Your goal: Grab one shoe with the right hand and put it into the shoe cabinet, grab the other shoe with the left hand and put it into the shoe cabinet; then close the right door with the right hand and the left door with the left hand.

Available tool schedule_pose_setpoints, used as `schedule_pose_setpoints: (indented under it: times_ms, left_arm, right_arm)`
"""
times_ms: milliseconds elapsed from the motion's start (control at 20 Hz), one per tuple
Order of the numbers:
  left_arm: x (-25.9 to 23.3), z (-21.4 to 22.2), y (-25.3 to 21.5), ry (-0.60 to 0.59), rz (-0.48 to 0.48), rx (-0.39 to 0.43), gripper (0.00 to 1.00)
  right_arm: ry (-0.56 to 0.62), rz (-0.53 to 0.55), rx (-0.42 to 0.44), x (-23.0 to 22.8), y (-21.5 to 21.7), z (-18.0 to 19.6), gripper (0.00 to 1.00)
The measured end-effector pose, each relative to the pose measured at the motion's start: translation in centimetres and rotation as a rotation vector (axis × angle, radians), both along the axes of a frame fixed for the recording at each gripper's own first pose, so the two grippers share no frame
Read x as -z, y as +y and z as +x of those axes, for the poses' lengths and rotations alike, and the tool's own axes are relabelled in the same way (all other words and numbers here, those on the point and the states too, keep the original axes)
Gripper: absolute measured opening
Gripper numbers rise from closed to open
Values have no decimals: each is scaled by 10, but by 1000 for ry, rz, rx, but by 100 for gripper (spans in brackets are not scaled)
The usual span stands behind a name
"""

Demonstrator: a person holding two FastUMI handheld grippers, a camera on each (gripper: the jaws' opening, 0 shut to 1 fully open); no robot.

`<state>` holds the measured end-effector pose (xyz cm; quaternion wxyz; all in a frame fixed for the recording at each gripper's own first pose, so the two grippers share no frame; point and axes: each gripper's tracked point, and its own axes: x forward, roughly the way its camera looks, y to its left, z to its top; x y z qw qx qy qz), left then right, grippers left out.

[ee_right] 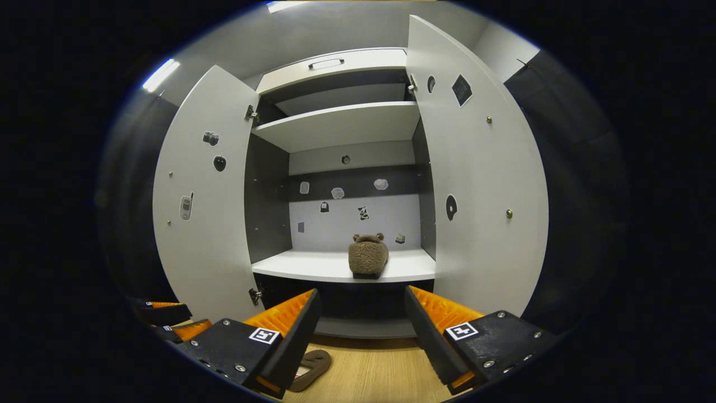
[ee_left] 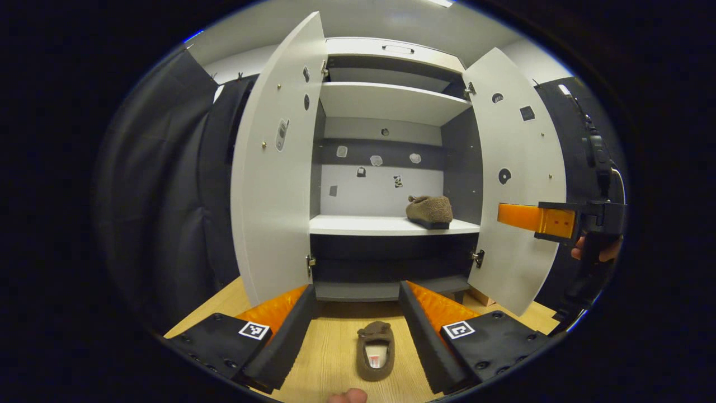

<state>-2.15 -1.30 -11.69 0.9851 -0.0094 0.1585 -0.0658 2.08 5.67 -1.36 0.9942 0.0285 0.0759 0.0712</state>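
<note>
One brown fuzzy slipper (ee_left: 429, 211) lies on the middle shelf of the white shoe cabinet (ee_left: 386, 226), toward its right side. The other slipper (ee_left: 375, 350) rests on the wooden floor in front, toe toward the cabinet, framed by the spread fingers of my open left gripper (ee_left: 356, 288), which hovers above it without touching. My right gripper (ee_right: 362, 291) is open and empty, pointing at the shelved slipper (ee_right: 367, 255) from a distance. It also appears at the right of the left gripper view, as the right gripper (ee_left: 502, 214) held by a hand. The floor slipper (ee_right: 310, 366) peeks out behind one finger.
Both doors stand wide open: the left door (ee_left: 274, 168) and the right door (ee_left: 517, 168), also seen as left door (ee_right: 201, 212) and right door (ee_right: 481, 168). An upper shelf (ee_left: 386, 101) is bare. Black cloth walls flank the cabinet. The left gripper (ee_right: 168, 319) shows low left.
</note>
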Motion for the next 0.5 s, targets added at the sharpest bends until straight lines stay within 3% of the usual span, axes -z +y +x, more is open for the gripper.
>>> schedule_pose_setpoints:
  times_ms: [200,500]
  left_arm:
    - [74,17,-1,160,-12,57,97]
    - [222,14,11,472,23,71,96]
  right_arm:
    - [-2,14,9,2,-3,-4,92]
    - [-30,-8,-5,1,-3,-12,92]
